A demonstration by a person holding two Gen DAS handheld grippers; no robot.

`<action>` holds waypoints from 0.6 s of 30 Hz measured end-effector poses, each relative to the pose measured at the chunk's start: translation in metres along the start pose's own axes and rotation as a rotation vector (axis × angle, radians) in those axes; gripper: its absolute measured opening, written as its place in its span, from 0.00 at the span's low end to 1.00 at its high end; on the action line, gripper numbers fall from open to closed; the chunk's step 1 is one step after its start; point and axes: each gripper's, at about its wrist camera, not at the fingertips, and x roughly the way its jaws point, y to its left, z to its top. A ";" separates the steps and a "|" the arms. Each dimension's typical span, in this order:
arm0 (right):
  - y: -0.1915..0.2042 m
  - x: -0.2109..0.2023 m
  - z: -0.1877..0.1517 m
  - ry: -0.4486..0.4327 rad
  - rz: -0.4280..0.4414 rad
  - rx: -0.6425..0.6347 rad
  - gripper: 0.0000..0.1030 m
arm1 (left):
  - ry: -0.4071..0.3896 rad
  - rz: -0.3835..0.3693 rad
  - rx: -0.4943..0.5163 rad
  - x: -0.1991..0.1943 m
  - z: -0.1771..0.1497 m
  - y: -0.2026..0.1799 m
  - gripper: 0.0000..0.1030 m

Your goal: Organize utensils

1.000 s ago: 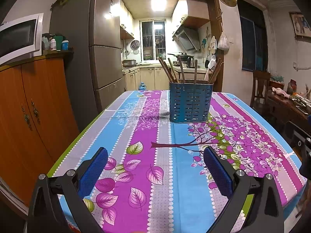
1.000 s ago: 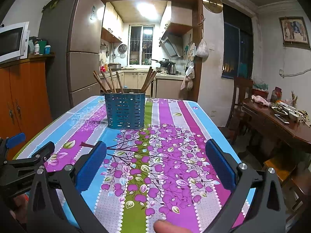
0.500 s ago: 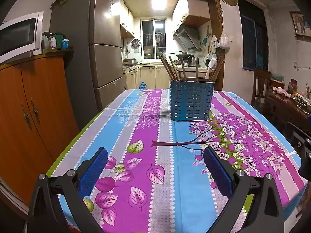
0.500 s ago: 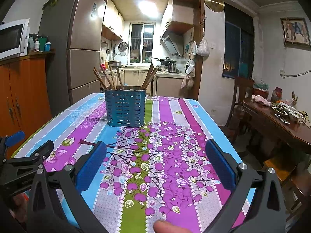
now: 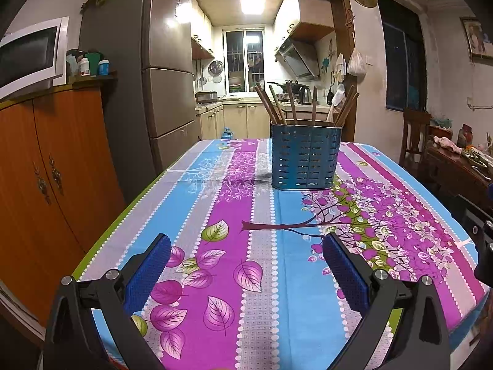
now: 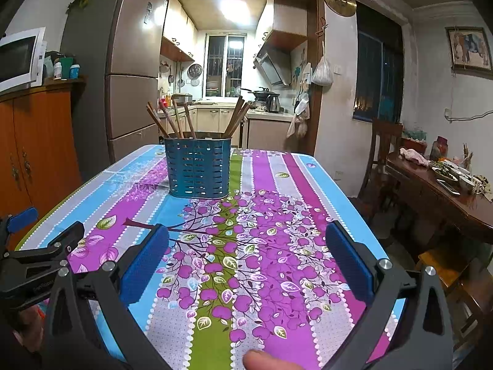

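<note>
A long table covered with a glossy striped cloth (image 5: 262, 246) in blue, purple, grey and green, printed with leaves and a purple-blossomed tree, fills both views. Past its far end a doorway opens onto a lit kitchen. To the left stand a tall grey refrigerator (image 5: 148, 77) and an orange wooden cabinet (image 5: 46, 169) with a white microwave (image 5: 27, 55) on top. To the right, in the right wrist view, is a dark wooden side table (image 6: 446, 197) carrying dishes.

Toward the far end of the striped table stands a blue perforated metal utensil holder (image 5: 305, 160), upright on the cloth. Brown wooden chopsticks (image 5: 289, 101) stick out of its top, leaning in different directions, some to the left, some to the right.

The left gripper (image 5: 246, 248), black with blue padded fingers, is at the near edge of the table, its jaws spread wide with nothing between them, well apart from the holder. The right gripper (image 6: 246, 237), of the same build, is likewise spread wide and empty, beside the left one. A fingertip (image 6: 262, 359) shows at the bottom edge of the right wrist view.
</note>
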 end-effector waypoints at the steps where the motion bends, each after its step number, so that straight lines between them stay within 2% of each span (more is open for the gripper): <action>1: 0.000 0.000 0.000 0.001 0.000 0.000 0.95 | 0.001 0.000 0.000 0.001 0.000 0.000 0.95; 18: 0.002 0.002 -0.003 0.004 0.005 0.000 0.95 | -0.008 0.011 0.007 0.003 -0.002 0.001 0.95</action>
